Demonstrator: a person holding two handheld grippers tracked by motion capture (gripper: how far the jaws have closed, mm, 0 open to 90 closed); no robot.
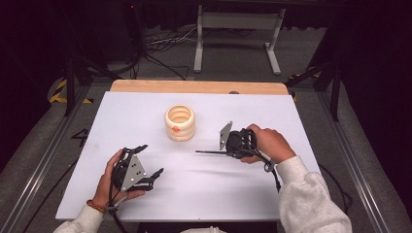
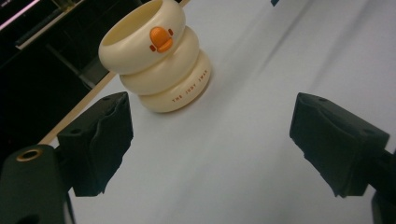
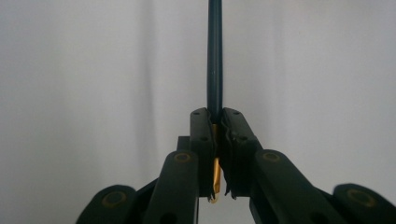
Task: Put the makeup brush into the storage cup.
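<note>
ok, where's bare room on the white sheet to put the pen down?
Free: the strip between the left gripper and right gripper, the far-left stretch beside the cream ringed holder, and the far-right corner of the white sheet. Tight: the near-right, under the hand holding the pen.

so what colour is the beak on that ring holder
Orange, on the cream ring holder; clearest in the left gripper view.

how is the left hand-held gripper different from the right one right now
The left hand-held gripper has its jaws spread wide with nothing between them; the right hand-held gripper is clamped on a thin dark pen with a gold tip. In the left gripper view, the left faces the cream duck-face holder; in the high view, the right's pen points left across the table. Both are black, each in a hand.
</note>
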